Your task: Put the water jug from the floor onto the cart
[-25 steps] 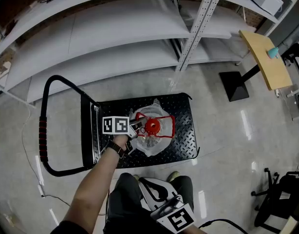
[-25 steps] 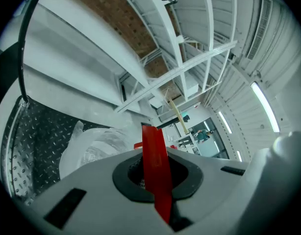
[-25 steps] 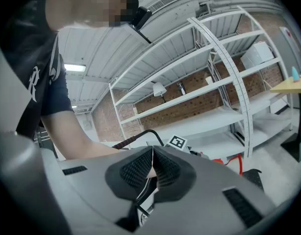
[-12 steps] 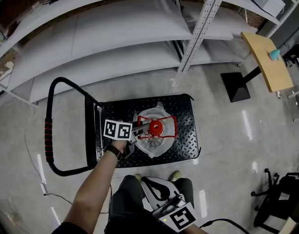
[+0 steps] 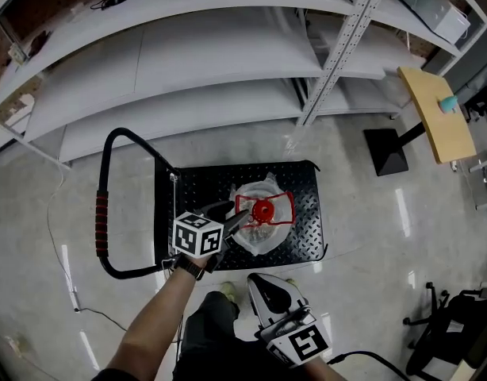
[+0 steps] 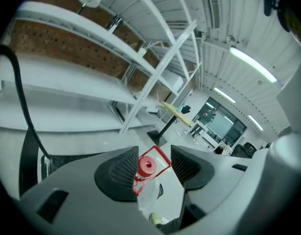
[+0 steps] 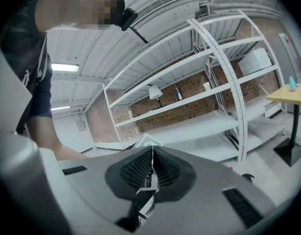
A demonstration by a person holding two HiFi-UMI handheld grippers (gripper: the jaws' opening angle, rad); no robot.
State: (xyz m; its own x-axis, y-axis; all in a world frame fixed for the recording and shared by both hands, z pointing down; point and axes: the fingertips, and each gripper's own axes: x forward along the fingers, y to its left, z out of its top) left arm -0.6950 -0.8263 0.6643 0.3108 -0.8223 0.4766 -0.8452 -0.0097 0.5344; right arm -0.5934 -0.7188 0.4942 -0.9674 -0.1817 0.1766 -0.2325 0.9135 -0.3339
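The water jug (image 5: 263, 227), clear with a red cap and red handle frame, stands upright on the black cart deck (image 5: 303, 182). My left gripper (image 5: 232, 220) hovers just left of the jug and above it, its jaws opening and pressing on nothing. In the left gripper view the jug's red cap (image 6: 147, 165) shows beyond the gap of the left gripper (image 6: 155, 167), farther down and untouched. My right gripper (image 5: 258, 281) hangs low near the person's legs, away from the cart. The right gripper view shows the right gripper (image 7: 152, 168) shut with nothing between its pads.
The cart's black push handle with red grips (image 5: 102, 213) loops out to the left. White shelving (image 5: 228, 54) runs behind the cart, with an upright post (image 5: 343, 50). A wooden table (image 5: 438, 113) on a black base (image 5: 386, 151) stands right. A chair (image 5: 454, 332) is bottom right.
My left gripper has let go of the jug's top, opened, and lifted back and to the left. The jug stays on the cart. The right gripper has risen a little.
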